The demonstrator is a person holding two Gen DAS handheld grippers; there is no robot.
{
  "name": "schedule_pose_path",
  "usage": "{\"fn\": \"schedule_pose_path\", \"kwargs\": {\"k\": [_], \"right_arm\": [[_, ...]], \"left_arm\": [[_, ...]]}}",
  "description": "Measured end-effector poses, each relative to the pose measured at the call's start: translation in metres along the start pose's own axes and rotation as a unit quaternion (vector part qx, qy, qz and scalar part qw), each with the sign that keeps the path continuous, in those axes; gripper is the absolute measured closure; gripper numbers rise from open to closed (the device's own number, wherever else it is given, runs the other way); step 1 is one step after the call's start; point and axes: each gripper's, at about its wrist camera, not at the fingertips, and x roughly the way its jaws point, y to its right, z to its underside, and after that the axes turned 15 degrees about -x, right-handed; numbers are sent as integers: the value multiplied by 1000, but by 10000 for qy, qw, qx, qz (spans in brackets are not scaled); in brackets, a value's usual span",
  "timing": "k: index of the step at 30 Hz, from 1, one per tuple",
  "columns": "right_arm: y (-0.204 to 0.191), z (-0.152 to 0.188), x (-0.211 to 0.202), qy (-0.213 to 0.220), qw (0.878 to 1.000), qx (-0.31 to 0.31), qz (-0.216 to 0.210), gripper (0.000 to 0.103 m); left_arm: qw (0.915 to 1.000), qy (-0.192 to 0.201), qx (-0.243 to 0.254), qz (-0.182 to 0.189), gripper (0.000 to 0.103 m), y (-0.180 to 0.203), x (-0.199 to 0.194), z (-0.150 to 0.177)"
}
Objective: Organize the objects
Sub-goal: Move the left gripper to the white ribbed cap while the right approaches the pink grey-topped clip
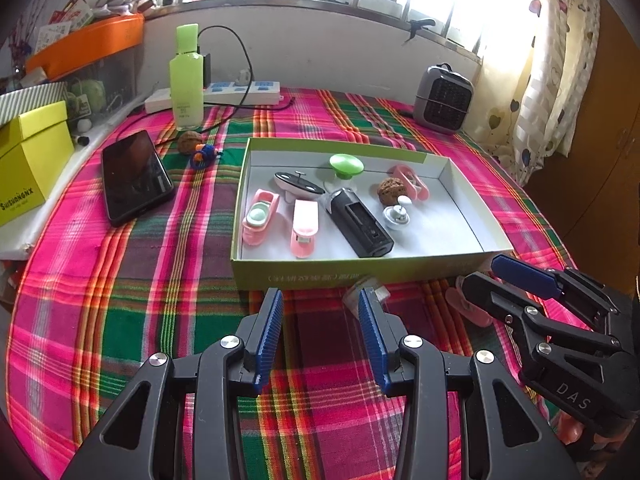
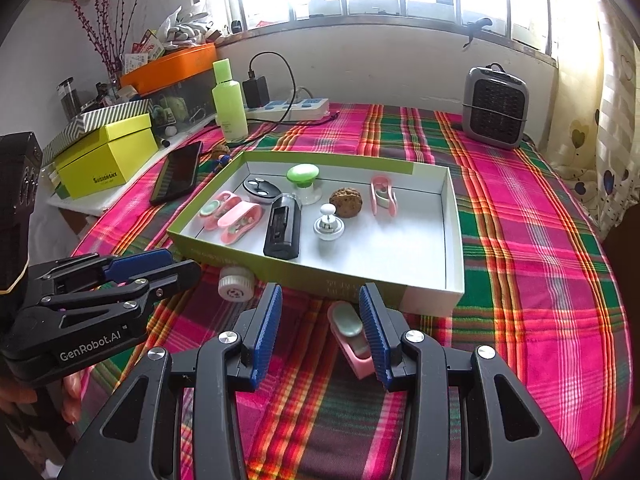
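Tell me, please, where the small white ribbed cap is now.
The white ribbed cap lies on the plaid cloth, just outside the near wall of the green box, near its left corner in the right wrist view, left of the pink clip.

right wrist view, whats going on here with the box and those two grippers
A person holds a gripper in each hand over a pink and green plaid tablecloth. The shallow green cardboard box already holds small items. The right gripper hangs open over a pink clip with a grey-green pad lying just outside the box; its pads are not pressing it. The left gripper, also open and empty, sits near a small white ribbed cap by the box's front wall.
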Motion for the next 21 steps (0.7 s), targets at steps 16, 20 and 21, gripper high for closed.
{"fn": "schedule_pose_path", "kwargs": {"k": [16,20,21], "right_arm": [[10,27,-5,-209,9997,76,55,61],[13,33,-3,-269,9996,96,30,61],[13,33,-2,-278,9996,94,23,61]], "left_arm": [[9994,-214,-59,249,62,-4,7,8],[9992,-291,-50,287,61,-3,12,10],[9990,-312,-43,319,61,-2,12,10]]}}
